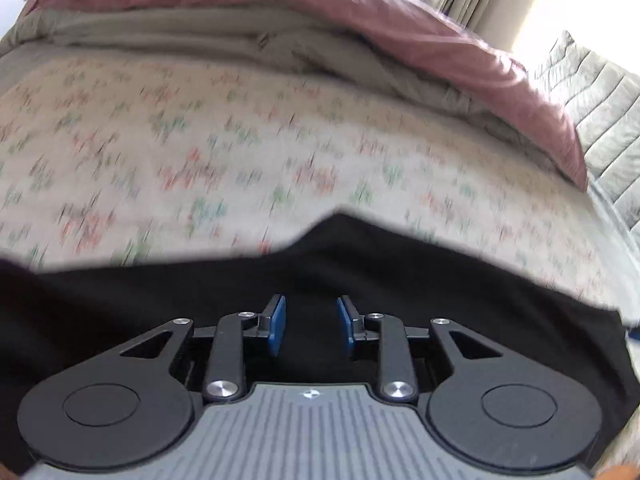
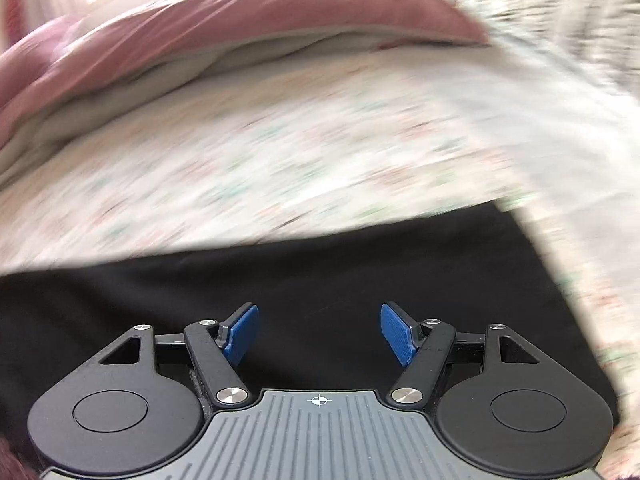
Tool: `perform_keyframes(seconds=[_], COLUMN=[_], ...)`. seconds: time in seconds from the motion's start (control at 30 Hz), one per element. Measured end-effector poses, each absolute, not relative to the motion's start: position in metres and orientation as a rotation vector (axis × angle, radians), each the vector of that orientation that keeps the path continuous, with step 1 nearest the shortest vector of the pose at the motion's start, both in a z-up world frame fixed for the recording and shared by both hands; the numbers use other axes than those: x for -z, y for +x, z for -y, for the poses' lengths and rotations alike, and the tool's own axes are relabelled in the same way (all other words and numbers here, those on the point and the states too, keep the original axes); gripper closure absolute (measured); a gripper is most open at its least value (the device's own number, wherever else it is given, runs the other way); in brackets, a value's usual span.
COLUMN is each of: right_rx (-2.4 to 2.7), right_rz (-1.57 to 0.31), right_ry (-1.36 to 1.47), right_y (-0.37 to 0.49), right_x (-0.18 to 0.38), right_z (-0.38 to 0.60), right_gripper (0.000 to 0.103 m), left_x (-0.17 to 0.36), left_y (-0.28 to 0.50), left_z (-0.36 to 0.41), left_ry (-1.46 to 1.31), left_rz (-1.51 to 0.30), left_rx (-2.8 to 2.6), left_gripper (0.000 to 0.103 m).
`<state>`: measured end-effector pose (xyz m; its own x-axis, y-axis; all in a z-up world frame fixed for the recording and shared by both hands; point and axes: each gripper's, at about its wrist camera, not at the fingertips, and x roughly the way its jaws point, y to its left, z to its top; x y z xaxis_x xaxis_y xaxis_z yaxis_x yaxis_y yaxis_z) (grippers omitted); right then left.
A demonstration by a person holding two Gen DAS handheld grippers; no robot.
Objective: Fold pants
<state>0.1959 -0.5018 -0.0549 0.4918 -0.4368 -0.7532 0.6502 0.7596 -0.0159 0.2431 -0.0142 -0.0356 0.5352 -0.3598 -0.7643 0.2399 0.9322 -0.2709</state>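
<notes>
Black pants (image 1: 360, 264) lie flat on a floral bed sheet (image 1: 240, 152), filling the lower part of the left wrist view. My left gripper (image 1: 311, 307) hovers over them, open, with a gap between its blue pads (image 1: 277, 322) and no cloth pinched. In the right wrist view the same black pants (image 2: 320, 272) spread under my right gripper (image 2: 319, 316). That gripper stands wide open, its blue pads (image 2: 396, 336) splayed apart with nothing between them. Both views are blurred by motion.
A pink duvet (image 1: 440, 32) over a grey blanket (image 1: 200, 36) is bunched at the far side of the bed. A grey quilted cover (image 1: 600, 112) lies at the right beyond the bed edge. The pink duvet (image 2: 200, 28) also crosses the top of the right wrist view.
</notes>
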Motion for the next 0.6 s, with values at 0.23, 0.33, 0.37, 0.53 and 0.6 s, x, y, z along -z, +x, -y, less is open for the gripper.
perform_keyframes(seconds=[0.23, 0.33, 0.37, 0.53, 0.6], right_rx=[0.577, 0.597, 0.627, 0.955, 0.932], right_rz=[-0.792, -0.898, -0.895, -0.897, -0.866], right_ry=[0.473, 0.249, 0.240, 0.220, 0.309], right_y=[0.201, 0.226, 0.226, 0.185, 0.167], right_x=[0.072, 0.088, 0.089, 0.087, 0.083], right_z=[0.568, 0.547, 0.549, 0.587, 0.600], right_gripper=[0.052, 0.057, 0.057, 0.055, 0.057], left_x=[0.052, 0.055, 0.055, 0.053, 0.053], left_y=[0.231, 0.228, 0.226, 0.224, 0.225], left_z=[0.000, 0.000, 0.001, 0.007, 0.006], left_ry=[-0.170, -0.186, -0.173, -0.137, -0.150], left_rz=[-1.002, -0.970, -0.960, -0.949, -0.952], left_rx=[0.294, 0.301, 0.302, 0.344, 0.340], left_gripper=[0.052, 0.048, 0.048, 0.038, 0.038])
